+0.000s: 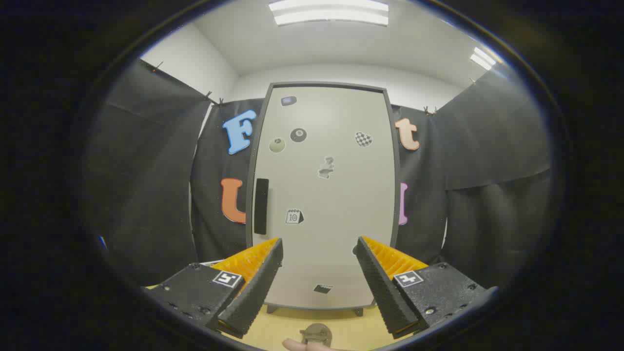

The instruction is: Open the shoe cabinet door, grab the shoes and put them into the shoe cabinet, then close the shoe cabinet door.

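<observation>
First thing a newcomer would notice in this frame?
The tall pale shoe cabinet door, shut and dotted with stickers, stands straight ahead beyond the fingers. Its dark handle sits on the door's left edge. The gripper is open with nothing between its fingers.

I see the shoe cabinet door (336, 195) in pale grey-beige, framed by a darker grey edge, with a black handle (261, 206) beside its left edge. Stickers dot the panel — a black billiard ball (298, 135), a pale green ball (277, 145), a black-and-white chequered heart (363, 139). The tabletop (351, 329) is light yellow wood. The booth wall is black cloth; the ceiling is white. The hand-held gripper (318, 248), its fingers parted, carries black-and-white square markers.
</observation>
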Tool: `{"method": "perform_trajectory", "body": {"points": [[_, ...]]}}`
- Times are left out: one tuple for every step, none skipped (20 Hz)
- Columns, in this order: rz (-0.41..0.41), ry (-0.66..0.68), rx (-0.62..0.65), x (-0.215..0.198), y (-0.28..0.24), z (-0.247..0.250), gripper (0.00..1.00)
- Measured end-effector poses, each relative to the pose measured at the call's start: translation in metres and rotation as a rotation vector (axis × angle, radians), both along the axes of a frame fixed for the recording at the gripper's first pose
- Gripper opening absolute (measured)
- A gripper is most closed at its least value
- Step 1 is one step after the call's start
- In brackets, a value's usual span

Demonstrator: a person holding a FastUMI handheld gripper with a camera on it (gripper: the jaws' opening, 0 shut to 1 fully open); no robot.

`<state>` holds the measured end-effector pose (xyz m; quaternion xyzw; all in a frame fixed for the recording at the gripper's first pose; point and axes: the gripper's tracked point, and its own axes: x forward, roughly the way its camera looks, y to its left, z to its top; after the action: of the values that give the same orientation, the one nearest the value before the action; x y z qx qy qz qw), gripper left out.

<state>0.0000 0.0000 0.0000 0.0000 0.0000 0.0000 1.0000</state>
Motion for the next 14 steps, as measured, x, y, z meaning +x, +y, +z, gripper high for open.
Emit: {"method": "perform_trajectory", "body": {"points": [[0.0,-0.006,0.002,-0.001,0.0,0.001,0.98],[0.0,-0.011,0.004,-0.001,0.001,0.003,0.98],[-0.002,-0.015,0.003,-0.002,0.0,0.003,0.98],[-0.001,-0.014,0.001,-0.002,0.0,0.003,0.98],[0.002,-0.012,0.001,-0.002,0.001,0.002,0.98],[0.005,-0.01,0.002,-0.002,0.002,0.003,0.98],[0.008,-0.014,0.002,-0.001,0.003,0.003,0.98],[0.008,-0.02,0.002,0.001,0.003,0.005,0.98],[0.008,-0.02,0.001,0.002,0.003,0.004,0.98],[0.011,-0.015,0.001,0.004,0.004,0.003,0.98],[0.014,-0.009,0.002,0.004,0.006,0.0,0.98],[0.016,-0.005,0.002,0.006,0.006,0.0,0.98],[0.015,-0.005,-0.001,0.008,0.007,-0.001,0.98],[0.012,-0.01,-0.004,0.009,0.007,0.001,0.98]]}}
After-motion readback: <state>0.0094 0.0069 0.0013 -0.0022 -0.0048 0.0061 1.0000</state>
